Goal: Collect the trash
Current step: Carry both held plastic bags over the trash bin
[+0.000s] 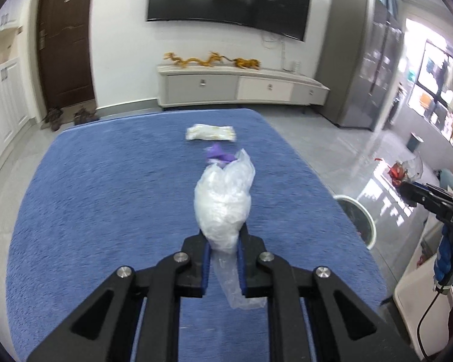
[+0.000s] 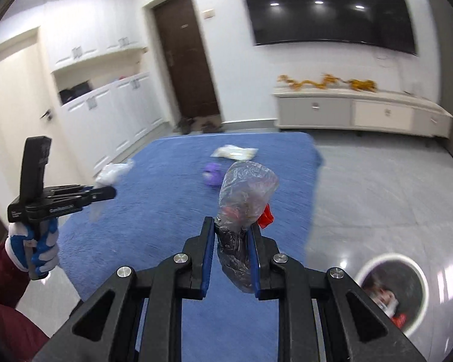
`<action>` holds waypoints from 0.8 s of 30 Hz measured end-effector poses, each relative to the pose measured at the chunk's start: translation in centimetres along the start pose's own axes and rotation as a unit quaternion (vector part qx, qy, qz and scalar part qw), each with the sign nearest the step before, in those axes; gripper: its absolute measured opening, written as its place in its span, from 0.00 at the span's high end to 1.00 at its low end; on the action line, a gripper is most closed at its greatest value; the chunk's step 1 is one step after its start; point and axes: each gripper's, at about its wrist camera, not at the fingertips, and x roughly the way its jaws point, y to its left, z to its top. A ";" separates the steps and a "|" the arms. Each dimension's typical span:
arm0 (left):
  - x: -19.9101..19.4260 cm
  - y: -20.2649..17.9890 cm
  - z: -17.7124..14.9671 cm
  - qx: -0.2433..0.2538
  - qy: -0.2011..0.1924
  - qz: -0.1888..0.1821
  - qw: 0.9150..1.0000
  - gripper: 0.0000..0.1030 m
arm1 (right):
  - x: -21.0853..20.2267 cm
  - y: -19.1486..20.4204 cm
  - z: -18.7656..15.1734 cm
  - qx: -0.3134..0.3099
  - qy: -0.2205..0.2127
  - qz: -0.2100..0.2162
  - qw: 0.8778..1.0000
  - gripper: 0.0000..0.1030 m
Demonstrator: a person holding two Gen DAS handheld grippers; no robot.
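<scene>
Trash left on the blue table [image 1: 105, 196]: a white wrapper [image 1: 210, 132] near the far edge and a purple scrap [image 2: 212, 175] just in front of it, both apart from either gripper. Left gripper [image 1: 223, 241] fingers pinch a white crumpled bag [image 1: 225, 199]; right gripper [image 2: 231, 235] fingers pinch a clear bag with red bits [image 2: 246, 193] — both held above the table. White bin [image 2: 392, 292] stands on the floor beside the table's right edge; grey floor around it lies open.

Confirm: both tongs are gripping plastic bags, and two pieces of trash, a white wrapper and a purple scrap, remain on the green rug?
Not quite: the rug is blue, as the left wrist view shows. The rest holds: the left tongs and right tongs each grip a plastic bag, with the white wrapper and purple scrap remaining.
</scene>
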 end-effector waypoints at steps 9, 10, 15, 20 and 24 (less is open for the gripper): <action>4.2 -10.0 2.0 0.093 0.041 -0.059 0.993 0.87 | -5.6 -9.0 -4.4 0.097 -0.022 -0.097 0.990 0.80; 4.7 -11.1 2.3 0.103 0.046 -0.064 0.992 0.87 | -6.0 -10.1 -4.9 0.108 -0.023 -0.107 0.988 0.80; 9.1 -17.8 4.3 0.158 0.082 -0.095 0.979 0.87 | -6.0 -15.5 -8.0 0.167 -0.020 -0.138 0.976 0.80; 15.5 -24.9 6.0 0.204 0.136 -0.134 0.960 0.87 | -3.3 -21.4 -10.9 0.234 -0.005 -0.147 0.961 0.80; 20.8 -29.4 6.5 0.229 0.174 -0.150 0.946 0.87 | -0.9 -25.1 -13.5 0.277 0.014 -0.152 0.949 0.80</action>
